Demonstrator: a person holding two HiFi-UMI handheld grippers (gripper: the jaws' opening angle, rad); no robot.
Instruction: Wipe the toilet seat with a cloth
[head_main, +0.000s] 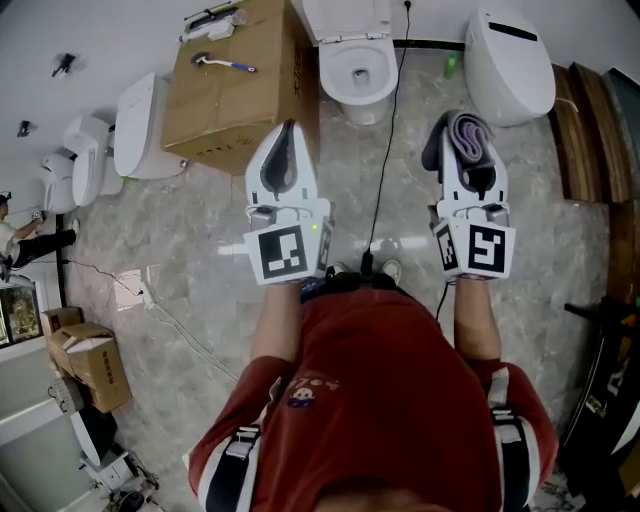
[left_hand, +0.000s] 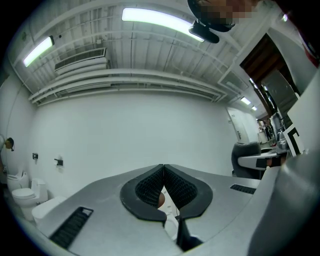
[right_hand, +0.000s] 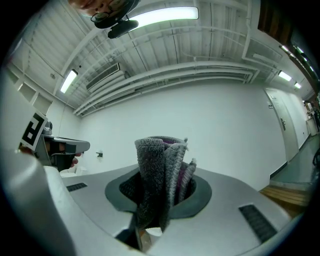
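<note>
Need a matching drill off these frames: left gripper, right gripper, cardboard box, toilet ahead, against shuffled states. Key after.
1. left gripper
2. right gripper
3. cardboard box
4. toilet

A. lid up, bowl showing
B. shut on the cloth
C. tool lying on top
D. shut, nothing held

Pairs: 1-D, 2-B, 3-C, 4-A
</note>
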